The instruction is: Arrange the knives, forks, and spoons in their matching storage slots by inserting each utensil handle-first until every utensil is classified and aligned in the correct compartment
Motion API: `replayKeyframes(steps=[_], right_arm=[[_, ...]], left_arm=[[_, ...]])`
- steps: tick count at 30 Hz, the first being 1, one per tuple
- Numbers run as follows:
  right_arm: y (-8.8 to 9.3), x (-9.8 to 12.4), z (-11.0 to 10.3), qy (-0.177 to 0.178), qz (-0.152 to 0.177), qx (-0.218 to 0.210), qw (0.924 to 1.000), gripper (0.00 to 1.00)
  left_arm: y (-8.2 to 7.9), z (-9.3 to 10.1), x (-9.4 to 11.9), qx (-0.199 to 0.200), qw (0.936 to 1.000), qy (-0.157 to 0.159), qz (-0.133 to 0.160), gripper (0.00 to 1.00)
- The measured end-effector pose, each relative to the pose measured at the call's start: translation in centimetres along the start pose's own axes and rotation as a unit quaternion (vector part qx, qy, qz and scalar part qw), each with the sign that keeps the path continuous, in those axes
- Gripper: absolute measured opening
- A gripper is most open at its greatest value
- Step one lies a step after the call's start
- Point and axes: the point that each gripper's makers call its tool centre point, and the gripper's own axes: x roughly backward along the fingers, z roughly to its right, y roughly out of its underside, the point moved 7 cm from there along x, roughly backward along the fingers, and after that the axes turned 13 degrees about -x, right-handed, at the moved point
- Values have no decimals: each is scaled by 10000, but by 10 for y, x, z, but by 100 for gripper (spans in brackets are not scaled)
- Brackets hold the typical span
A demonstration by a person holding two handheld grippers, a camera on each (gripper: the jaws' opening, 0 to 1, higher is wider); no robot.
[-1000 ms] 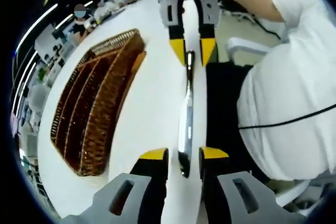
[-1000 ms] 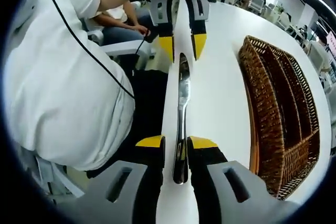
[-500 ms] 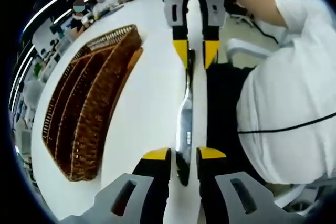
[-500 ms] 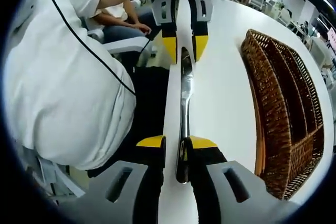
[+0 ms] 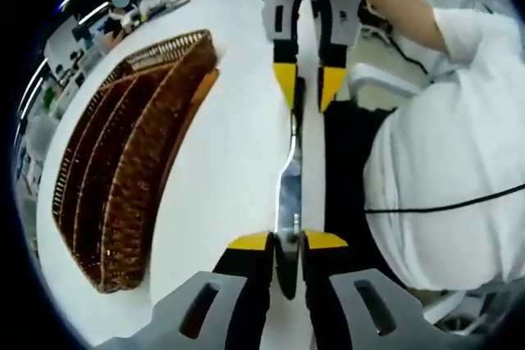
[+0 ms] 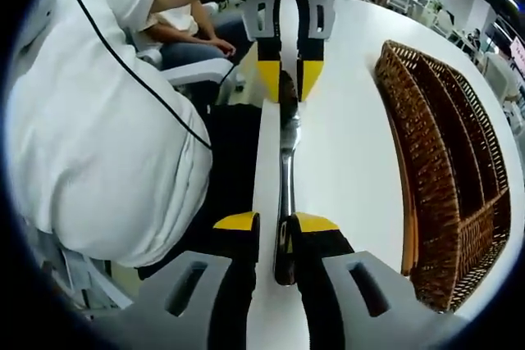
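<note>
polished, mirror-bright metal on the knife [image 5: 289,202], running up the middle of the frame and catching glare. rough woven wicker, brown and matt, on the basket [image 5: 115,170] at left, likewise at right [image 6: 447,178]. smooth matt white on the table [image 5: 230,153]. soft white cloth on the shirt [image 6: 98,137]. matt grey and yellow plastic on the left gripper [image 5: 287,242] and right gripper [image 6: 276,222].

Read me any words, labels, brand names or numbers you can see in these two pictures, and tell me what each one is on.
None can be read.
The knife, both grippers, left gripper and right gripper, the wicker tray and the white table bear no visible lettering.
Background office screens are too blurred to read.
</note>
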Motion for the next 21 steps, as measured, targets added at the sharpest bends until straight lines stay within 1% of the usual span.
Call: replayKeyframes(steps=[6, 9, 13, 15, 16, 21], right_arm=[[0, 0, 1, -5, 21, -20, 10000, 16], [0, 0, 1, -5, 25, -45, 10000, 15], [-1, 0, 1, 6, -3, -88, 10000, 15], [-1, 0, 1, 11, -4, -100, 9999, 15], [-1, 0, 2, 14, -3, -129, 9999, 15], [-2, -1, 3, 32, -42, -215, 9998, 15]], left_arm=[[-2, 0, 0, -50, 10000, -14, -41, 11], [-2, 2, 0, -115, 9999, -96, -42, 11], [-2, 6, 1, -280, 9991, -306, -51, 11], [-3, 7, 1, -318, 9988, -360, -55, 10], [-3, 8, 1, -394, 9981, -461, -61, 10], [-4, 13, 1, -599, 9954, -748, -42, 10]])
